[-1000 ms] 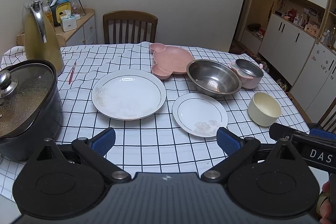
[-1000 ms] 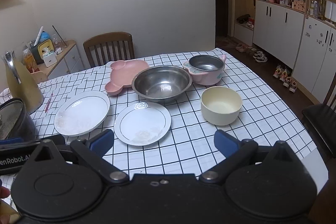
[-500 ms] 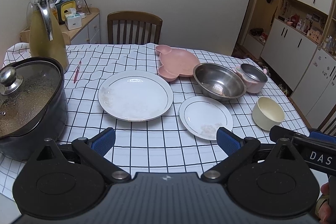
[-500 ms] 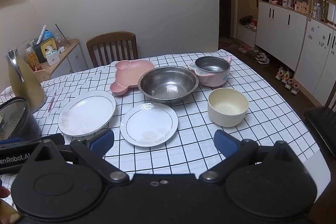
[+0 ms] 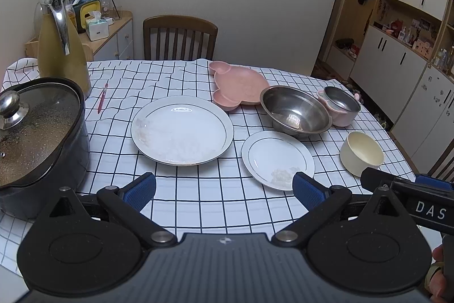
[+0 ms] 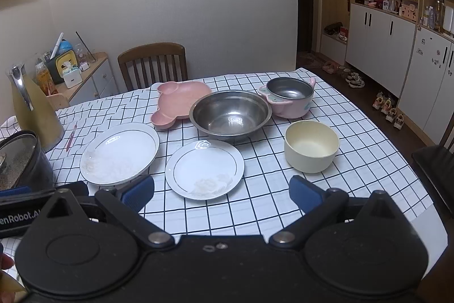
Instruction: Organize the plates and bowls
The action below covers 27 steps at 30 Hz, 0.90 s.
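On the checked tablecloth lie a large white plate [image 5: 181,129] [image 6: 119,152], a small white plate [image 5: 276,158] [image 6: 204,168], a pink bear-shaped plate [image 5: 239,85] [image 6: 178,101], a steel bowl [image 5: 295,111] [image 6: 231,114], a pink pot-shaped bowl [image 5: 339,105] [image 6: 288,97] and a cream bowl [image 5: 361,152] [image 6: 310,145]. My left gripper [image 5: 224,188] hangs open over the near table edge, in front of both white plates. My right gripper [image 6: 221,189] is open too, just before the small plate. Neither holds anything.
A black lidded pot [image 5: 37,144] [image 6: 20,161] stands at the near left, with a yellow-green jug [image 5: 61,53] [image 6: 32,107] behind it and a red pen [image 5: 102,98] beside. A wooden chair [image 5: 180,39] stands at the far side. Cabinets [image 6: 397,47] line the right wall.
Both grippers have risen and drawn back slightly, so the dishes sit a little lower and smaller in view. Nothing on the table has moved.
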Available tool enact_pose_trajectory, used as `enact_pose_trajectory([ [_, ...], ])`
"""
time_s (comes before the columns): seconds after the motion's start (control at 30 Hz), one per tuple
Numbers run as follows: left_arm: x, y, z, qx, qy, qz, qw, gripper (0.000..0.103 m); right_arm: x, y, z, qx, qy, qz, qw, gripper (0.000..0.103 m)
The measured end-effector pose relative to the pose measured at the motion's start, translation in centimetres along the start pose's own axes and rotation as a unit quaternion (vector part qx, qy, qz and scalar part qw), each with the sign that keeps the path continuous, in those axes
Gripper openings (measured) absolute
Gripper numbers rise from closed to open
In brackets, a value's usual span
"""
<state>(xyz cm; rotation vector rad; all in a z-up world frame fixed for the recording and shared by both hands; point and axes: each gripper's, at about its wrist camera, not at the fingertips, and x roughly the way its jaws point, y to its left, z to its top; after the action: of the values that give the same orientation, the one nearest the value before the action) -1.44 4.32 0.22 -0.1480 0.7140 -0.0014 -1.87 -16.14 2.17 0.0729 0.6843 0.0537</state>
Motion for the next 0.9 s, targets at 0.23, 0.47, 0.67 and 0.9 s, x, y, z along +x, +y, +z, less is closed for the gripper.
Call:
enact_pose_trajectory([
  [0.23,1.0,0.5,0.4,-0.003,0.003,0.015,0.9999,0.103,1.0,0.2,0.3,-0.01,0.018,0.005,1.0,0.102],
  [0.47,3.4,1.4,1.2,-0.021,0.017,0.041,0.9988,0.103,3.1,0.8,1.0,-0.031,0.016,0.028,0.999,0.102],
  [0.67,5.4,2.2,1.7,-0.037,0.028,0.068,0.9966,0.103,5.3,1.4,1.8,-0.049,0.01,0.045,0.998,0.102],
  [0.9,8.6,4.1,2.8,-0.066,0.041,0.103,0.9916,0.103,9.3,2.2,3.3,-0.067,0.025,0.08,0.994,0.102],
])
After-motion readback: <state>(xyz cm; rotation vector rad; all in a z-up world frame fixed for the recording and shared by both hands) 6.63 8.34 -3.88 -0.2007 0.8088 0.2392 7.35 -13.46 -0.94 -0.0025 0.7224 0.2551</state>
